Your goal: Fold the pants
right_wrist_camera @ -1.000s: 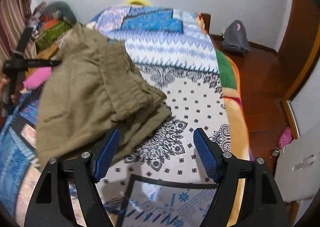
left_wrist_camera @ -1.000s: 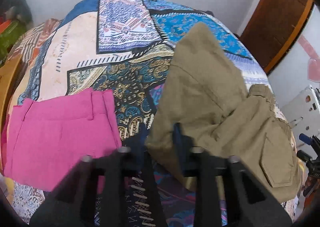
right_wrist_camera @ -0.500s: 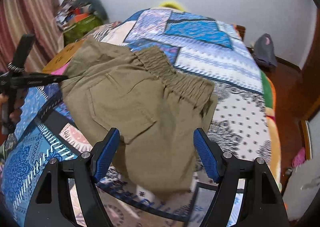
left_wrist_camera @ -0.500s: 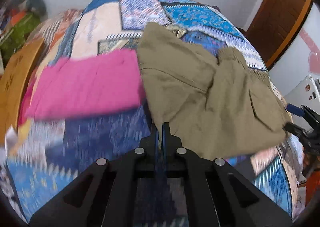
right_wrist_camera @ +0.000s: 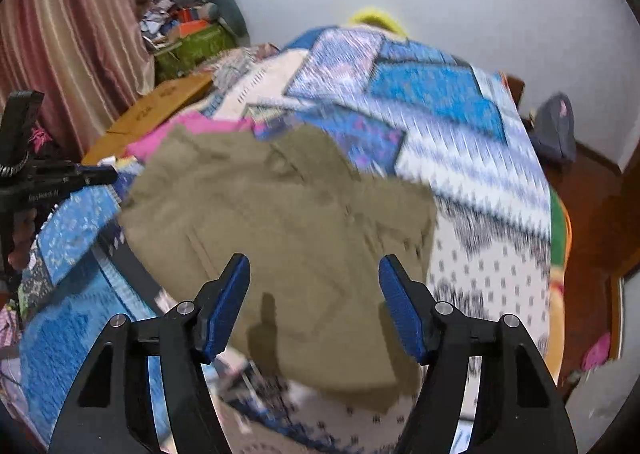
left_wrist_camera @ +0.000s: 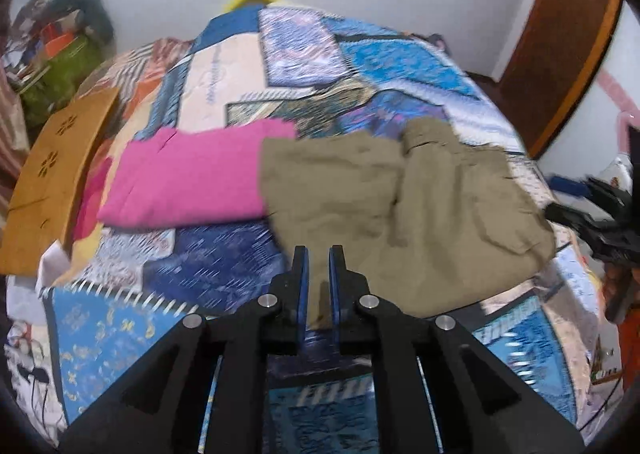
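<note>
Two garments lie on the patchwork bedspread (left_wrist_camera: 224, 65): the olive pants (left_wrist_camera: 400, 213), rumpled across the centre and right of the left wrist frame, and a folded pink garment (left_wrist_camera: 188, 177) touching their left edge. In the right wrist view the olive pants (right_wrist_camera: 288, 238) fill the middle of the frame, one edge reaching toward the bottom centre.

The left gripper (left_wrist_camera: 318, 286) has its jaws drawn nearly together, a narrow slit between them, and the near hem of the pants shows in that slit; whether cloth is actually pinched cannot be told. The right gripper (right_wrist_camera: 314, 306) stands wide apart over the fabric, holding nothing.

The pants look like light, limp woven cloth: they will sag, crease and trail rather than keep a shape, though a pinch should not slip easily. The thicker gathered waistband (left_wrist_camera: 424, 133), or a hem corner, probably gives the surest hold, with one gripper at each corner.
</note>
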